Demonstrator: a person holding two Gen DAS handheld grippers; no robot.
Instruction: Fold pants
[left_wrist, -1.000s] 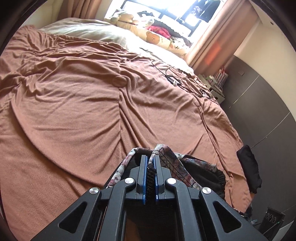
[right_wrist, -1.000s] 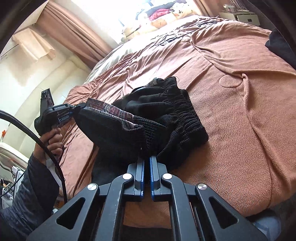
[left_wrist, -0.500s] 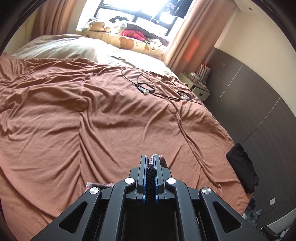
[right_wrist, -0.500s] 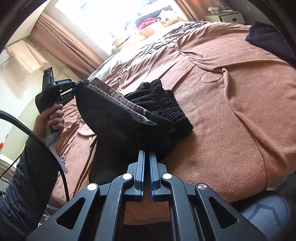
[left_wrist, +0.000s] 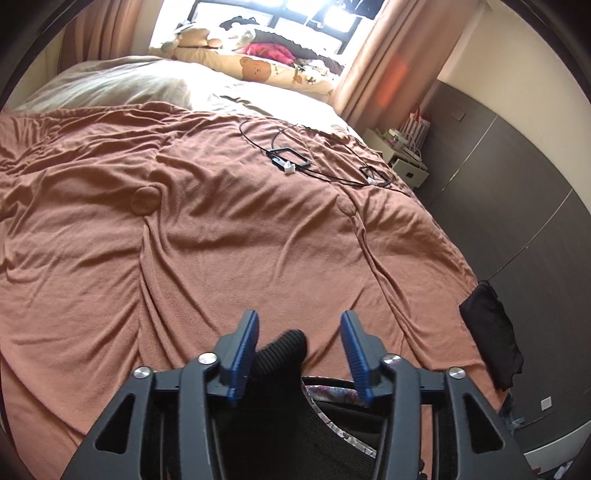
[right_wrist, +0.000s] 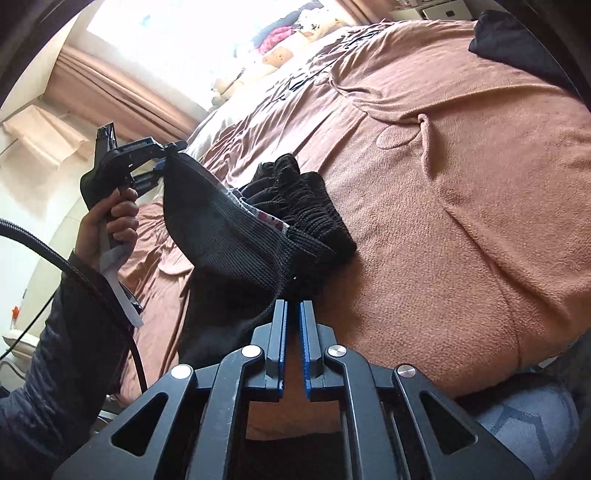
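The black knit pants (right_wrist: 236, 236), with a patterned lining, lie bunched on the brown bedspread (right_wrist: 461, 192) near its front edge. My left gripper (left_wrist: 298, 341) is open; a fold of the pants (left_wrist: 284, 350) stands between its blue pads, resting against the left one. In the right wrist view the left gripper (right_wrist: 162, 162) sits at the raised corner of the pants. My right gripper (right_wrist: 292, 314) has its pads a narrow gap apart with nothing between them; the pants' edge lies just left of its tips.
Black cables with white plugs (left_wrist: 288, 162) lie on the far bedspread. Pillows and soft toys (left_wrist: 258, 66) are at the headboard under the window. Another black garment (left_wrist: 491, 332) hangs at the bed's right edge by the dark wardrobe. A white nightstand (left_wrist: 402, 158) is beyond.
My left gripper has opened; it was shut on the pants' fold. My right gripper's pads have parted slightly and the fabric is out of them. The pants were lifted higher.
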